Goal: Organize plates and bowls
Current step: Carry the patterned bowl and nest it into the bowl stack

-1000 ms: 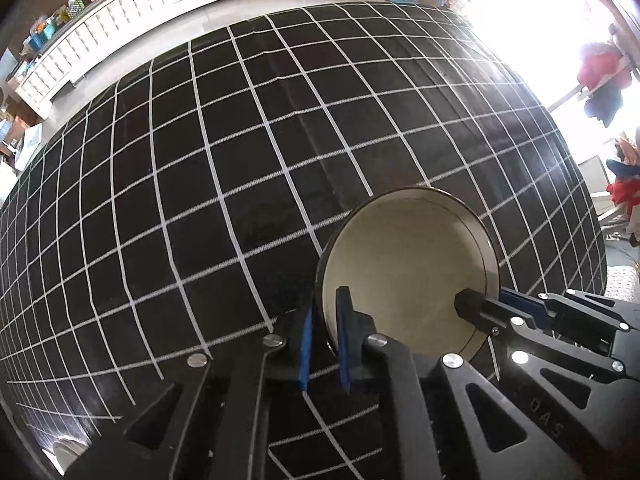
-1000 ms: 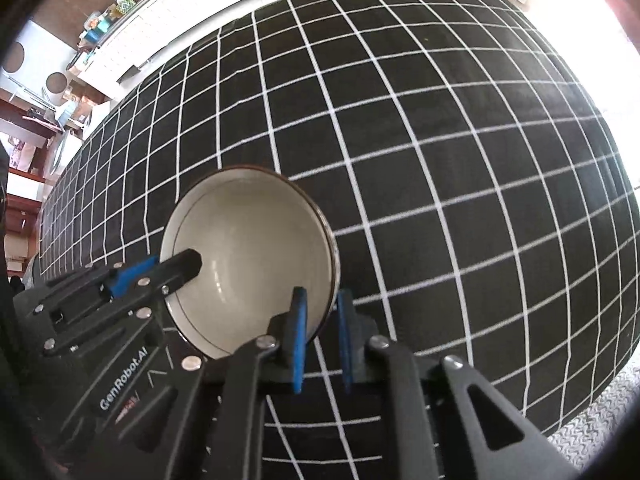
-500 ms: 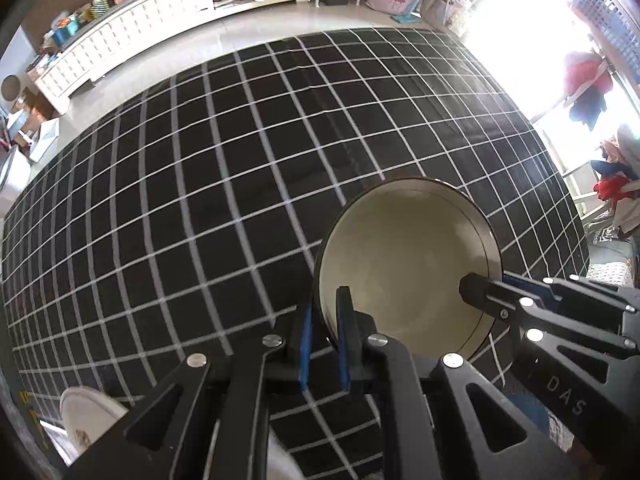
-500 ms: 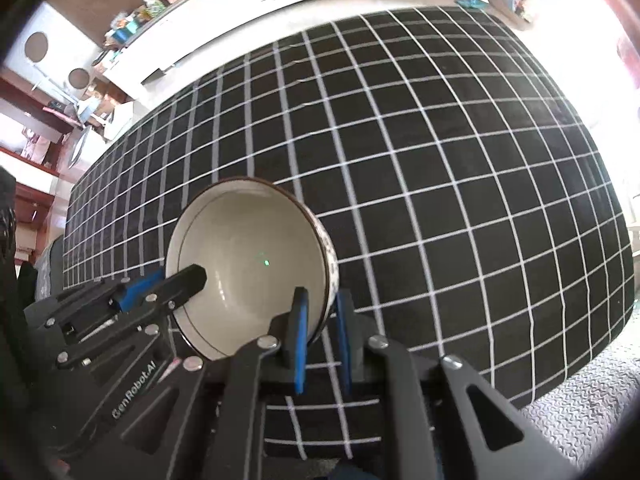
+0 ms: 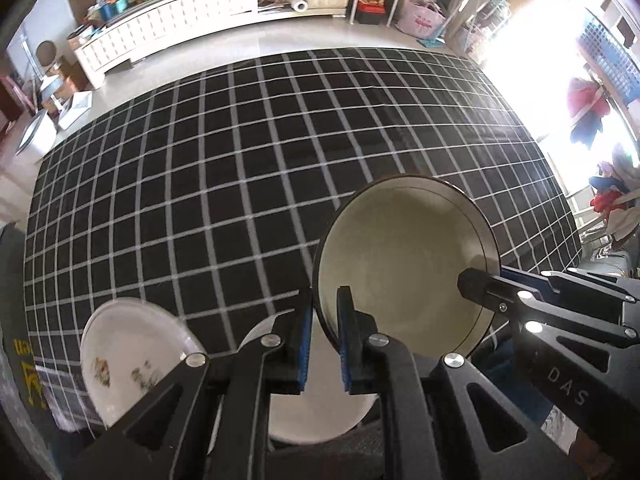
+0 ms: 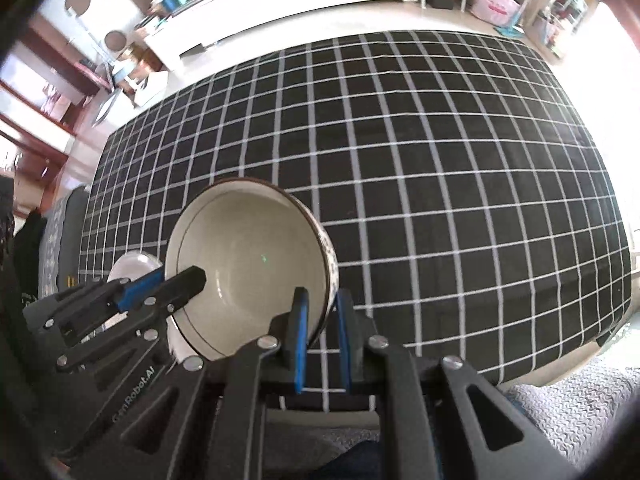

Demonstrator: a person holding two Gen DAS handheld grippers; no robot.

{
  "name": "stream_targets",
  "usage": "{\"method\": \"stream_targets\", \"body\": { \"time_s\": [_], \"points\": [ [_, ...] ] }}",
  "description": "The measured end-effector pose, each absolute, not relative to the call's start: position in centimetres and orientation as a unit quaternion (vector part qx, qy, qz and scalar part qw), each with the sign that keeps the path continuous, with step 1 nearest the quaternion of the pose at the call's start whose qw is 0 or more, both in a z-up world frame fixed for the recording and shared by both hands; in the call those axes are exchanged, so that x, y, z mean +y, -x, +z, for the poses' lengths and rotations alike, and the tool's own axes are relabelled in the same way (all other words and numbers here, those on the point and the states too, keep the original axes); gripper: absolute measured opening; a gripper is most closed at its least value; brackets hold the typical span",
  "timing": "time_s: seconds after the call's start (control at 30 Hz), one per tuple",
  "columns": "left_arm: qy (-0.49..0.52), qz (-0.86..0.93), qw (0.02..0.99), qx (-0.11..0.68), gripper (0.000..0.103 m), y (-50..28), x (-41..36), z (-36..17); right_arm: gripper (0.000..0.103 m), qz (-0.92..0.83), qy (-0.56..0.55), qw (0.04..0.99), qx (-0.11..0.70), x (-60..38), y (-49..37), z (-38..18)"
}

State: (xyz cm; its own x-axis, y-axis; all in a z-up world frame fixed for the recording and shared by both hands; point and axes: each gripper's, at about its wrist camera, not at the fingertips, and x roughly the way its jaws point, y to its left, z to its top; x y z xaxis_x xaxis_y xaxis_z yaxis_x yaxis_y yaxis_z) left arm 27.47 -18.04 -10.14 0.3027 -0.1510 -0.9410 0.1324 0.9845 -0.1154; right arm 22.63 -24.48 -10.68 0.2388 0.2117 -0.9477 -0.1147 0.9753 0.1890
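A cream bowl (image 5: 404, 264) with a dark rim is held in the air above the checked table; it also shows in the right wrist view (image 6: 248, 264). My left gripper (image 5: 323, 344) is shut on its left rim and my right gripper (image 6: 320, 336) is shut on its right rim. Each gripper shows in the other's view, the right (image 5: 480, 284) and the left (image 6: 188, 280). Below, at the table's near edge, lie a white floral plate (image 5: 128, 352) and a plain white plate (image 5: 320, 404); a white plate (image 6: 132, 264) peeks behind the left gripper.
The black tablecloth with white grid (image 5: 240, 160) covers the table (image 6: 440, 160). Beyond its far edge stand a long white cabinet (image 5: 176, 40) and shelves with clutter. A grey textured surface (image 6: 560, 408) lies below the near right corner.
Both grippers have lifted and pulled back with the bowl, so more of the table and room shows. The two white plates have come into view at the near edge.
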Motion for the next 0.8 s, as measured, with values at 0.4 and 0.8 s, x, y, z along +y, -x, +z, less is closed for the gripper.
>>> {"method": "stream_targets", "body": {
  "time_s": [0.4,0.8],
  "points": [
    [0.014,-0.054,0.802,0.595,0.01,-23.3,-13.2,-13.1,0.017,0.13,-0.012,0.756,0.641,-19.3,-19.8,-14.4],
    [0.012,-0.057,0.789,0.611,0.01,-21.4,-12.8,-16.0,0.017,0.118,0.017,0.753,0.647,-16.4,-19.1,-15.5]
  ]
}}
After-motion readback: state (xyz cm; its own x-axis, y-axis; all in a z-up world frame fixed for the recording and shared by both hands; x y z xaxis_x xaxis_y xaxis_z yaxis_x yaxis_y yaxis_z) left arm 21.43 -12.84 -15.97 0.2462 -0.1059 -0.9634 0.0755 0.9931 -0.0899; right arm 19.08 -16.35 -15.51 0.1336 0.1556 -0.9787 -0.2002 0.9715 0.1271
